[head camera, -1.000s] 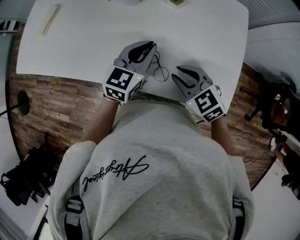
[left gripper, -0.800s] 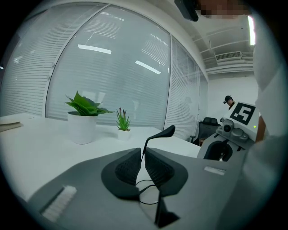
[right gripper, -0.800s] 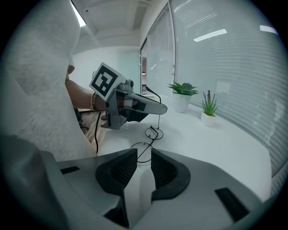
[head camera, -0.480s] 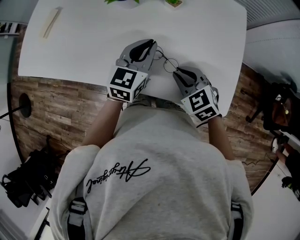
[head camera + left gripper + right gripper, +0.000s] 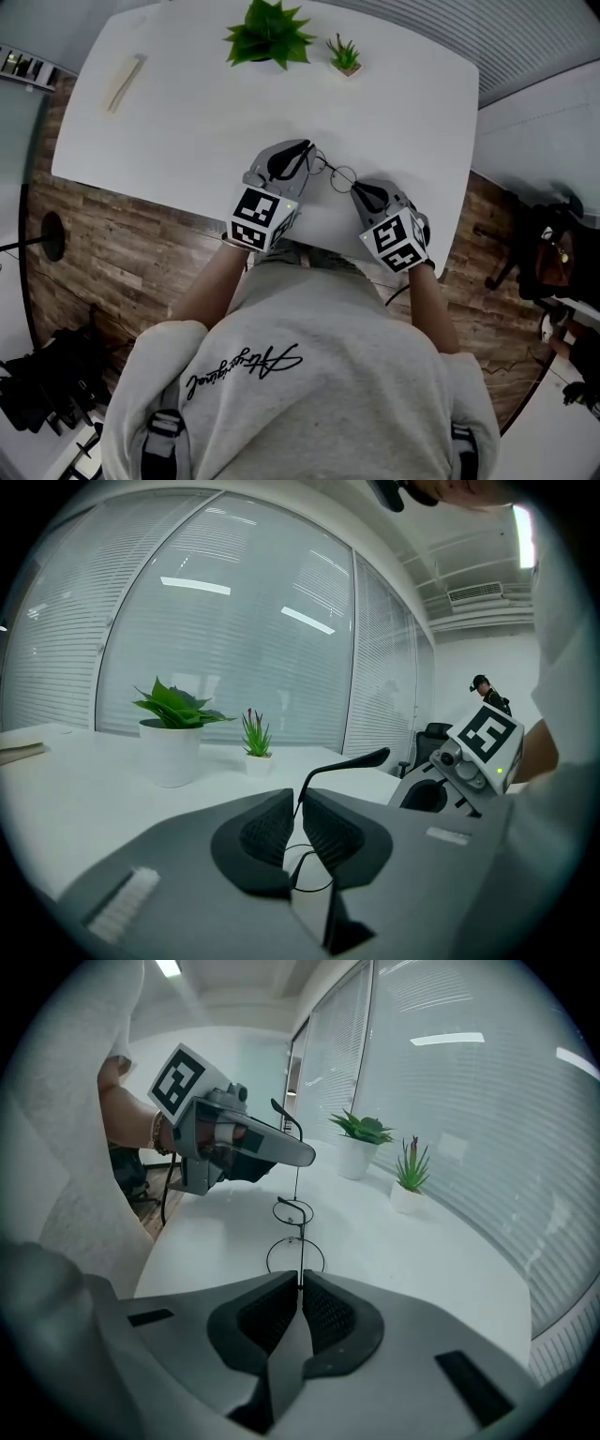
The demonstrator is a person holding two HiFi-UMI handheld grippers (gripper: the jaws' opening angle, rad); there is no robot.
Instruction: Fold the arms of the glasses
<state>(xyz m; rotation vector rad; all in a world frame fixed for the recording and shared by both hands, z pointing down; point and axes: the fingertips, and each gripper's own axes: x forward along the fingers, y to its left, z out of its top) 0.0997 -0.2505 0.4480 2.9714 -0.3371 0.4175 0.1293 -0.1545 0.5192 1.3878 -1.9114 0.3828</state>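
Thin wire glasses [image 5: 336, 173] with round lenses hang between my two grippers, over the near edge of the white table [image 5: 187, 112]. My left gripper [image 5: 307, 150] is shut on one arm [image 5: 342, 764], whose dark tip sticks up past the pads. My right gripper [image 5: 356, 190] is shut on the other thin arm; its jaws have just been closing with that arm between them. In the right gripper view the lenses [image 5: 294, 1211] sit just ahead of the right gripper [image 5: 300, 1283], with the left gripper [image 5: 246, 1147] beyond. The left gripper [image 5: 298, 803] sees the right gripper [image 5: 467, 761] at its right.
Two potted plants [image 5: 270, 36] [image 5: 345, 56] stand at the table's far side. A pale stick-like item [image 5: 124, 82] lies at the far left. The table's front edge [image 5: 309, 236] runs just under my hands, with wooden floor and a dark bag [image 5: 47, 389] below.
My right gripper moved in toward the glasses and closed on their near arm. The glasses shifted a little to the right. The left gripper kept its hold.
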